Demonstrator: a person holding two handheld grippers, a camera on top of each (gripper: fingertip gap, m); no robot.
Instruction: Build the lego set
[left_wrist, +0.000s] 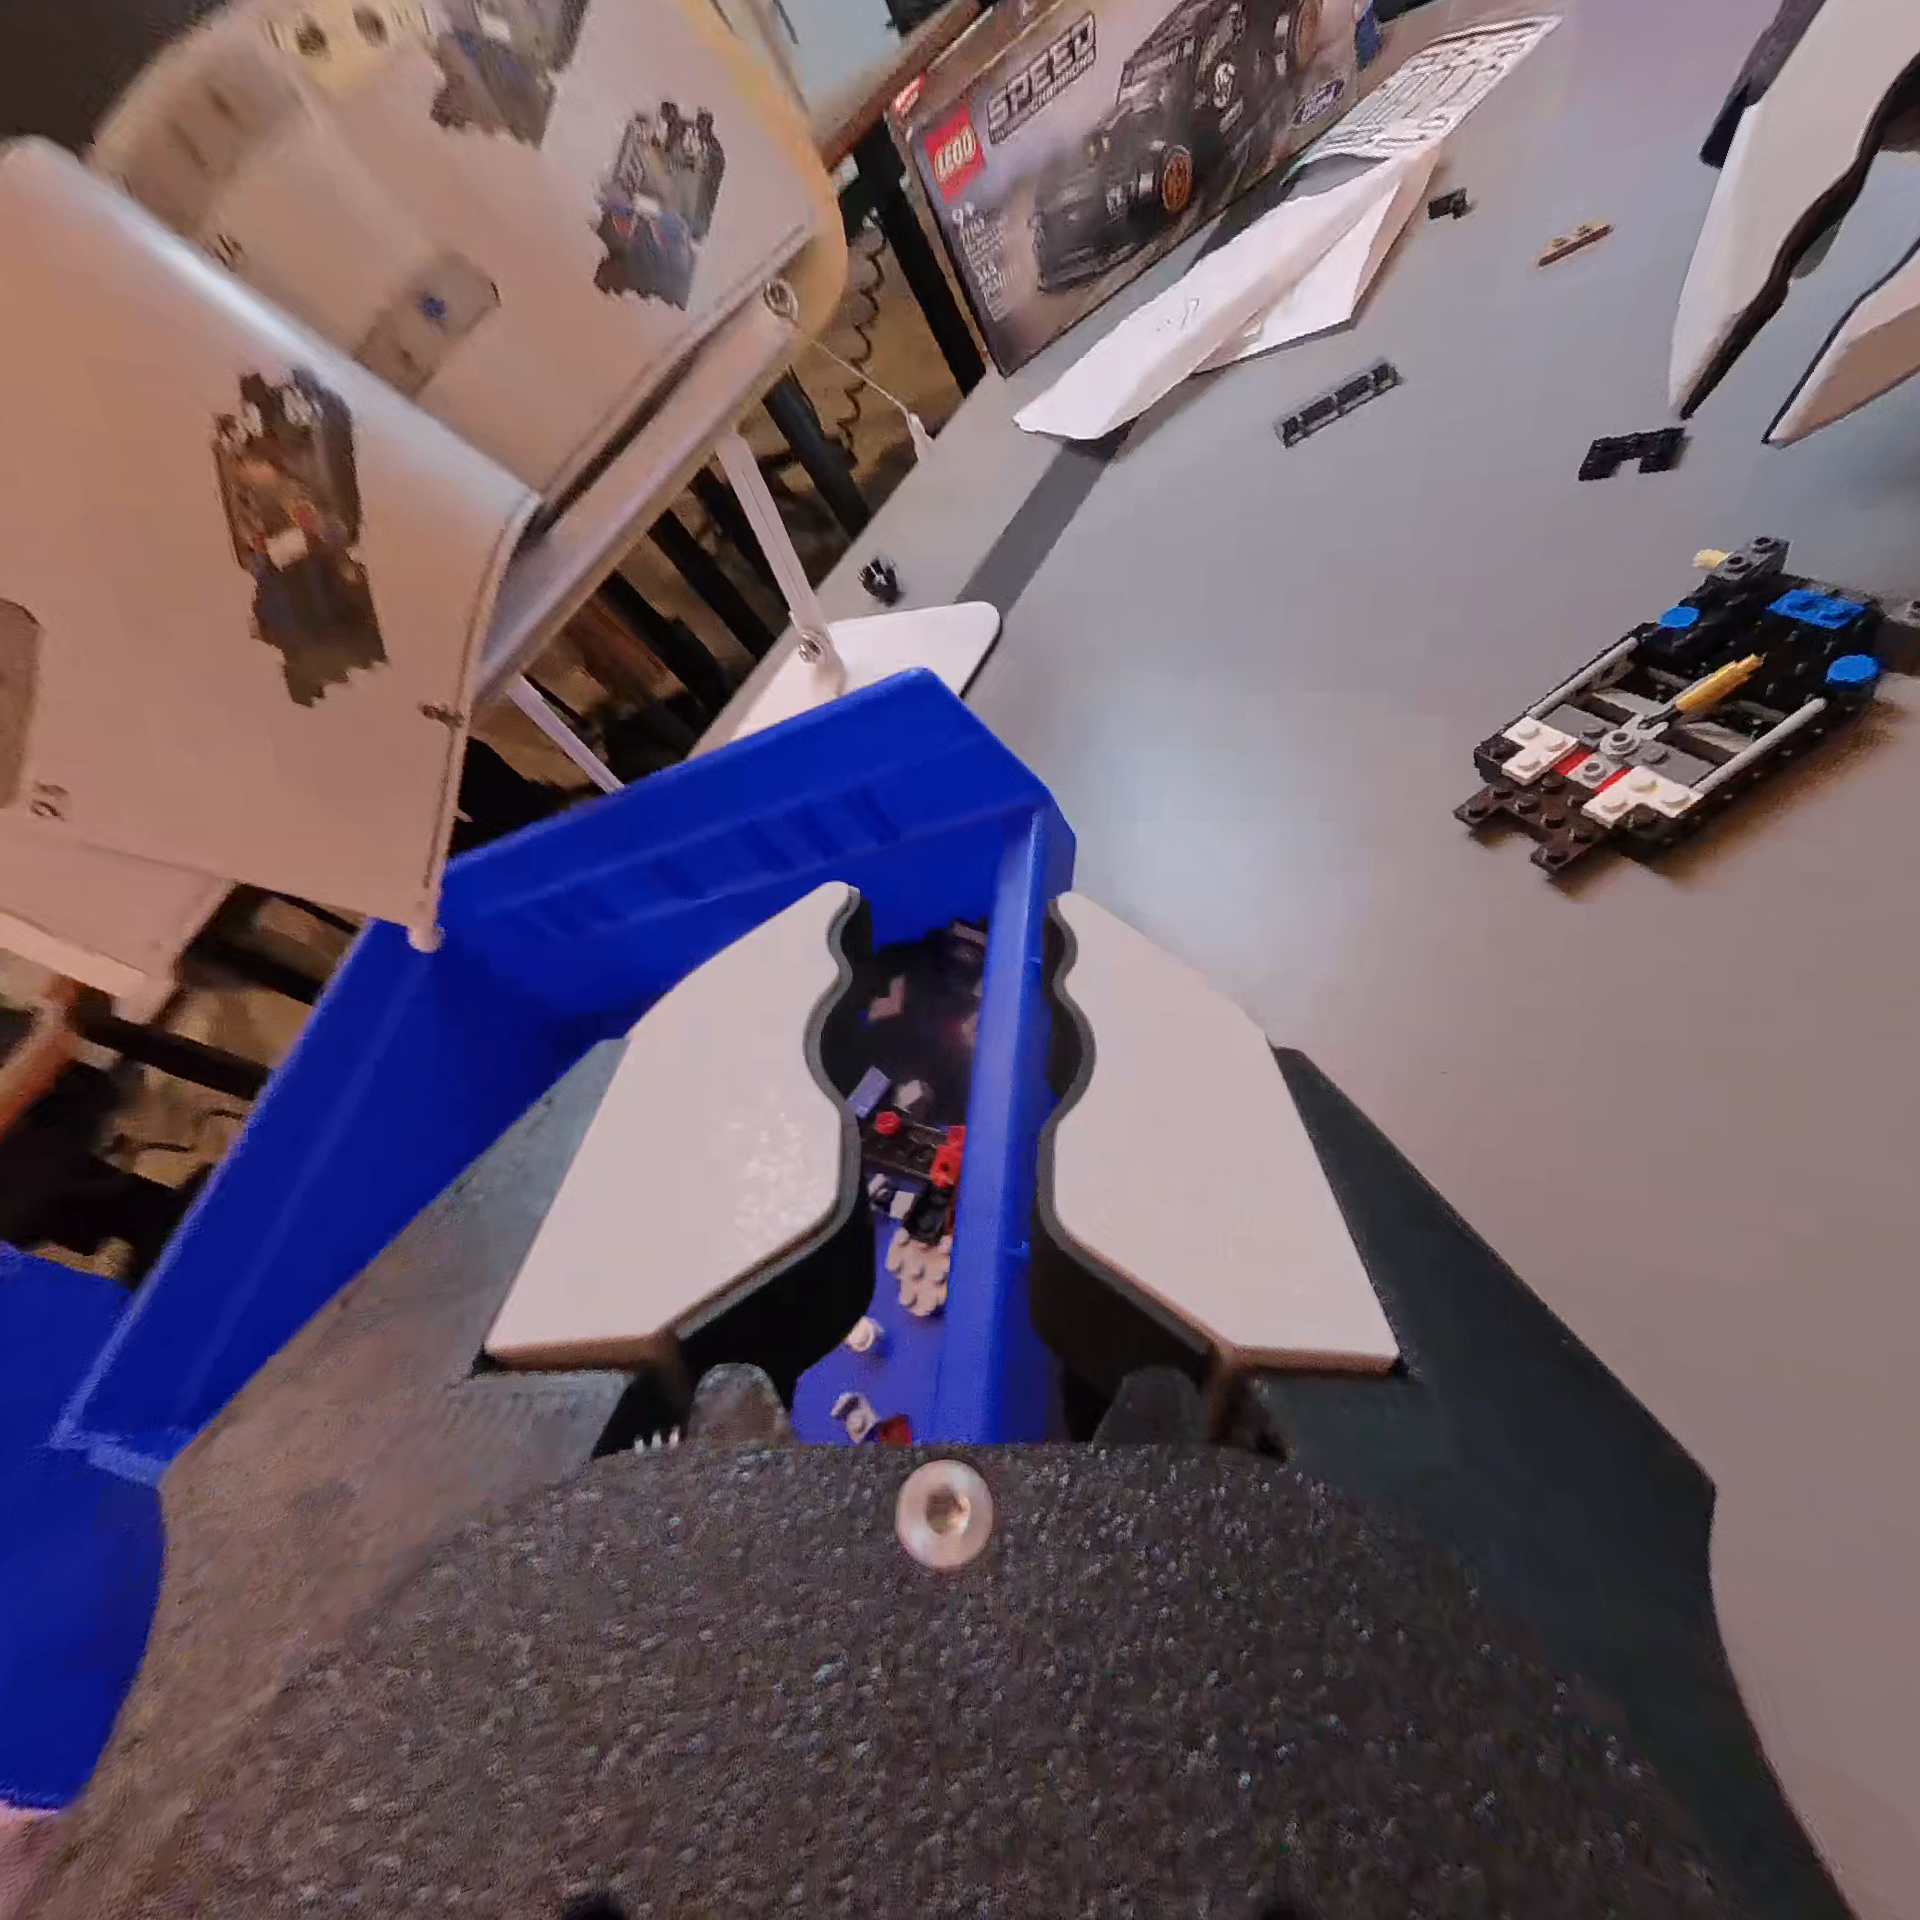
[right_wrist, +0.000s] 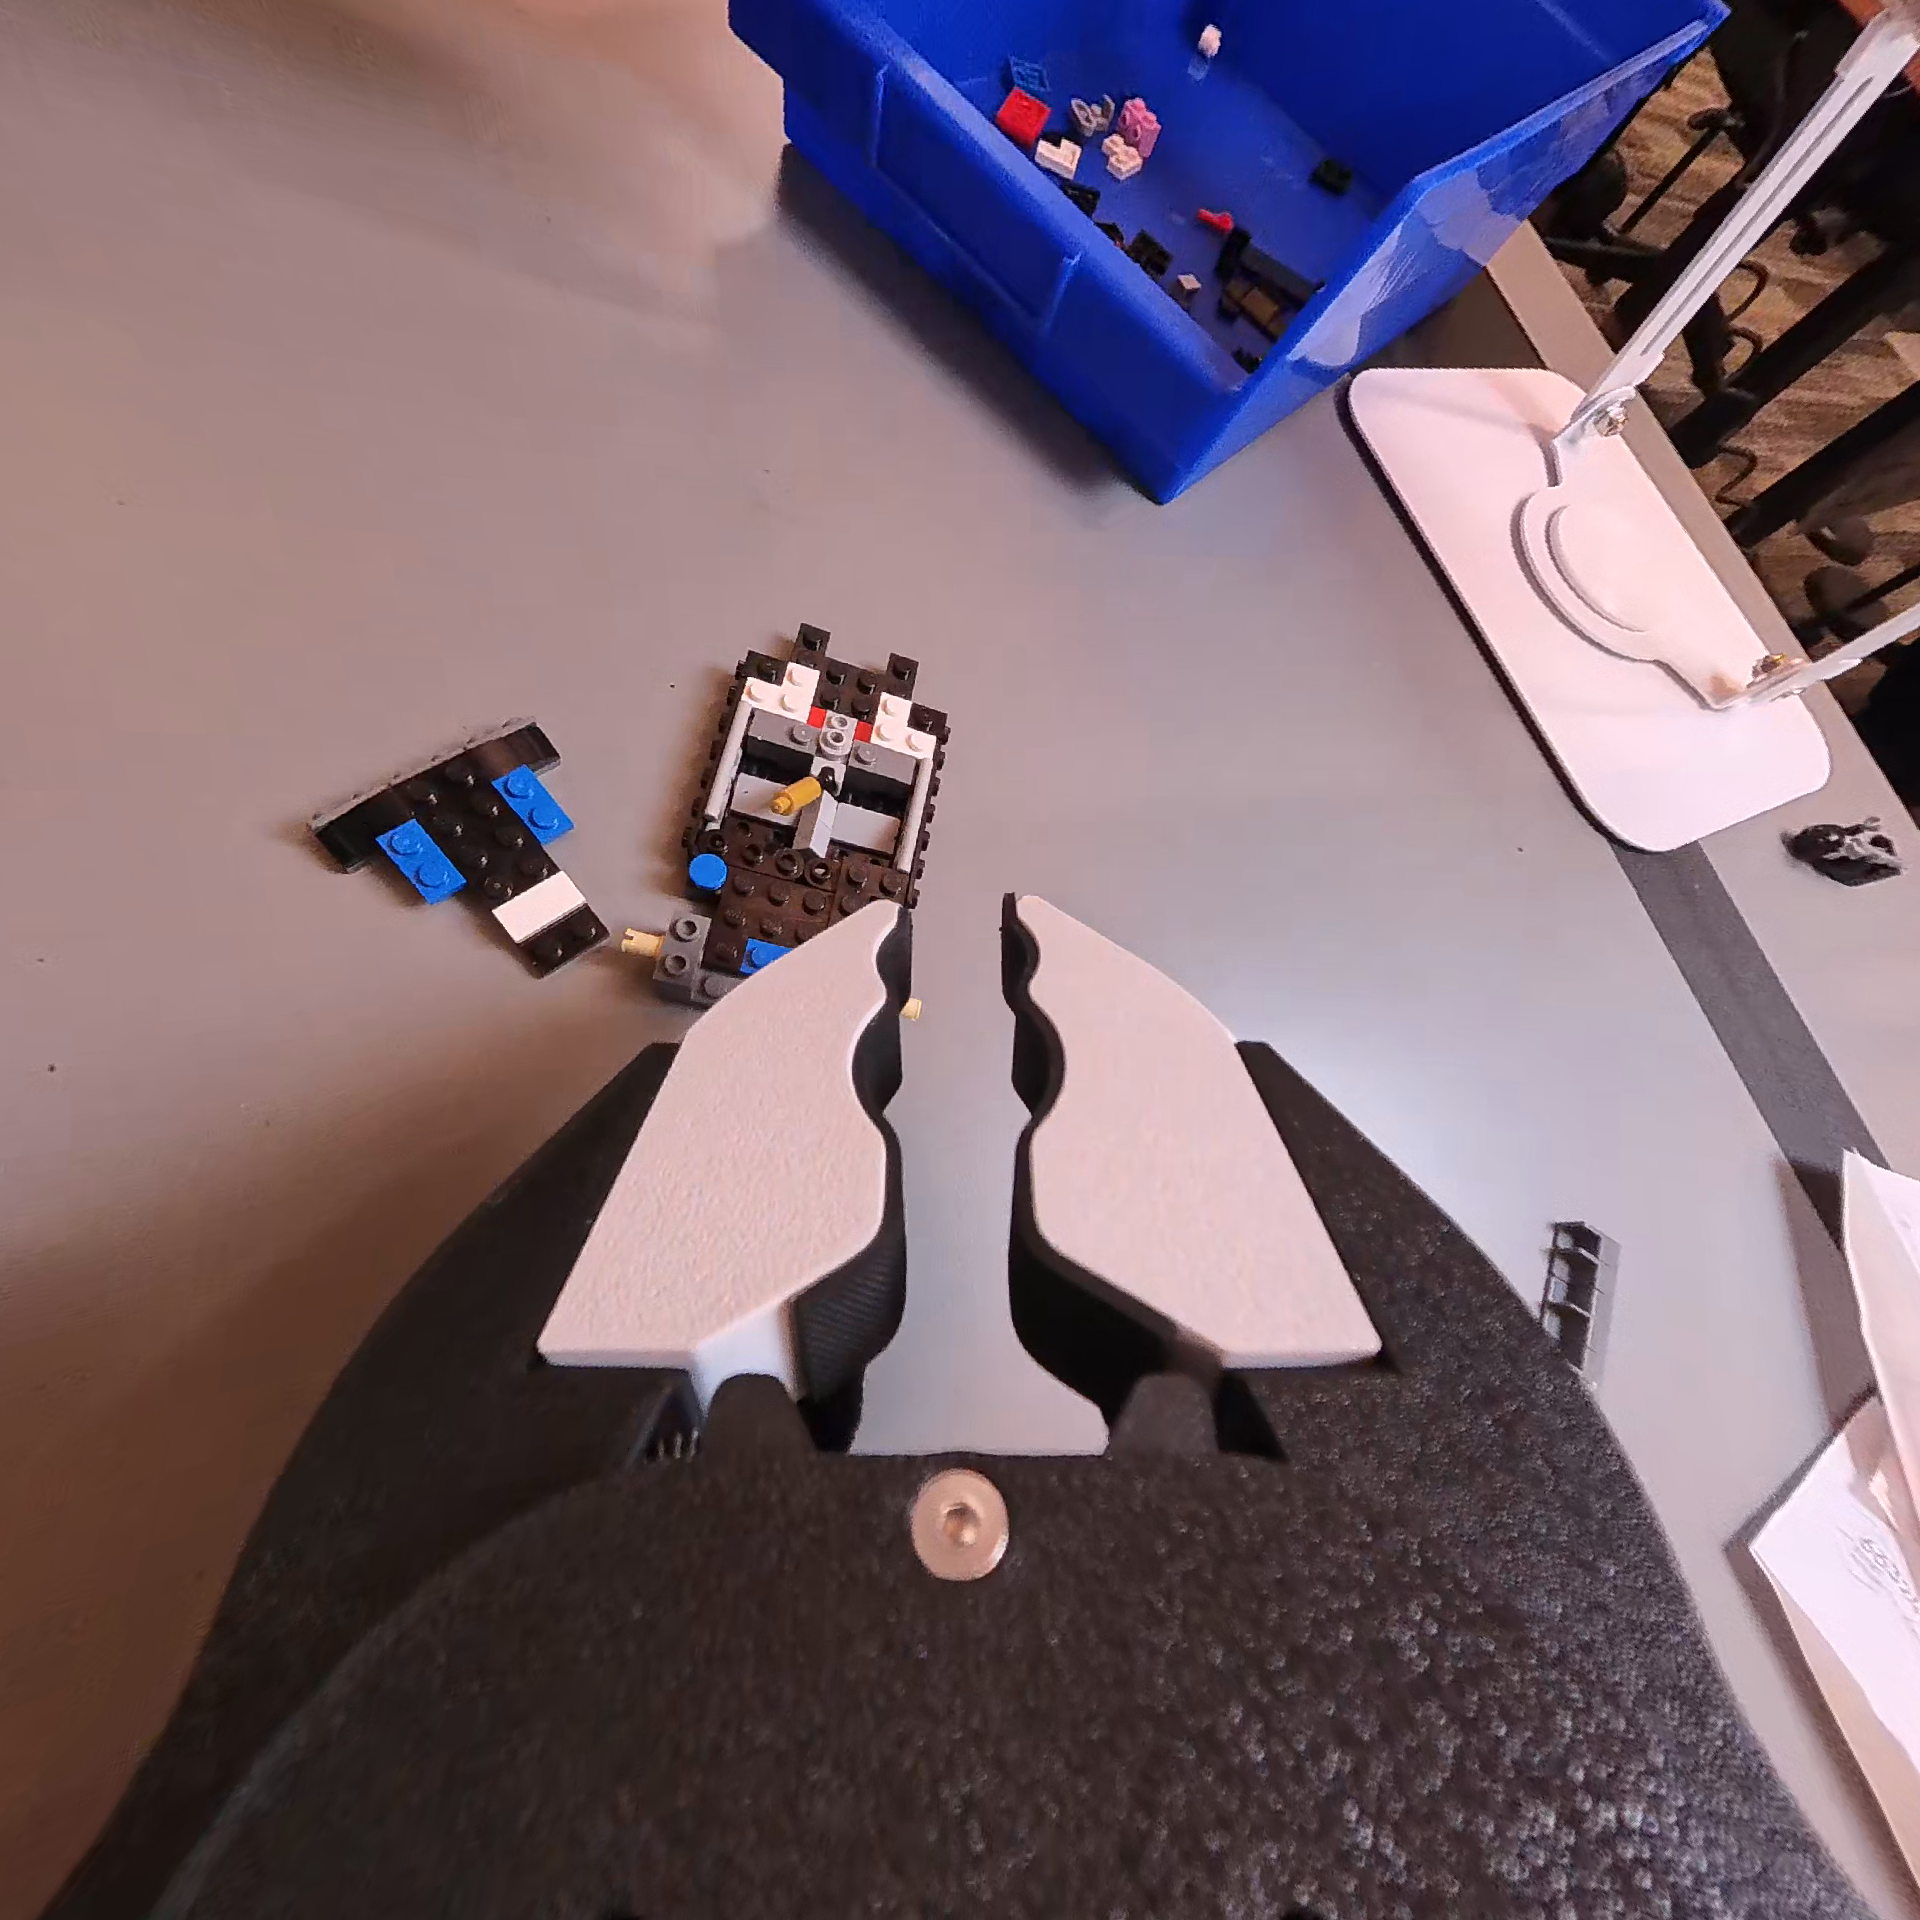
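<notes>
My left gripper (left_wrist: 951, 909) is open and straddles the side wall of a blue bin (left_wrist: 727, 831): one finger is inside the bin, the other outside against the wall. Loose small bricks (left_wrist: 920, 1153) lie on the bin's floor between the fingers. My right gripper (right_wrist: 956, 904) is open with a narrow gap and holds nothing. It hovers over the grey table at the near end of a part-built black brick car chassis (right_wrist: 821, 790), which also shows in the left wrist view (left_wrist: 1673, 717). A black plate assembly with blue and white tiles (right_wrist: 468, 847) lies left of the chassis.
The blue bin (right_wrist: 1091, 301) stands beyond the chassis. A white stand base (right_wrist: 1579, 582) sits at the table edge and carries an open instruction booklet (left_wrist: 312, 416). A toy set box (left_wrist: 1122, 156), papers (left_wrist: 1226, 301) and small black pieces (left_wrist: 1335, 400) (right_wrist: 1579, 1288) lie about. My right fingertips sit around 20 cm from my left ones.
</notes>
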